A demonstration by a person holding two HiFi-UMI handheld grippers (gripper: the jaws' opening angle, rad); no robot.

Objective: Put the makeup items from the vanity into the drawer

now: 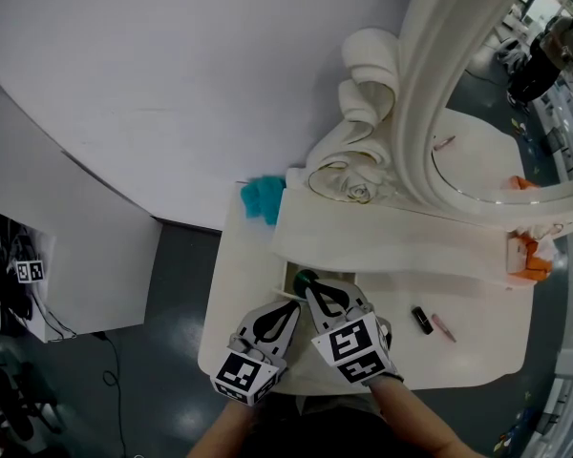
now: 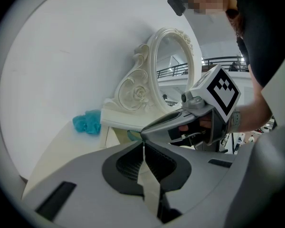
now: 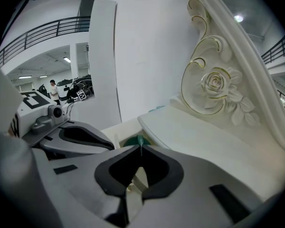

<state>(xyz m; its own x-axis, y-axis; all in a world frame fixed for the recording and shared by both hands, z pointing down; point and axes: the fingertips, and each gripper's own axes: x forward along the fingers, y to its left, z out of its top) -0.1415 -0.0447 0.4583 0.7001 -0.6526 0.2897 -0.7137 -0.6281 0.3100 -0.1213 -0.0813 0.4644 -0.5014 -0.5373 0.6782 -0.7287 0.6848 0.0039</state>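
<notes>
Drawer (image 1: 288, 273); green item (image 1: 305, 278) (perhaps touching) by right tongs (image 3: 140, 146)

No word, number or brand name is legible anywhere. The only signs are black-and-white square code markers. In the head view, low in the middle of the frame, the left cube marker (image 1: 241, 373) sits on the left gripper (image 1: 294, 305) and the right cube marker (image 1: 353, 343) on the right gripper (image 1: 307, 282). A small marker (image 1: 29, 271) shows at the far left edge beside dark cables. The left gripper view shows the right cube marker (image 2: 221, 90) again at the centre right. In the right gripper view a tiny marker (image 3: 80, 94) at the middle left is too blurred to make out.
</notes>
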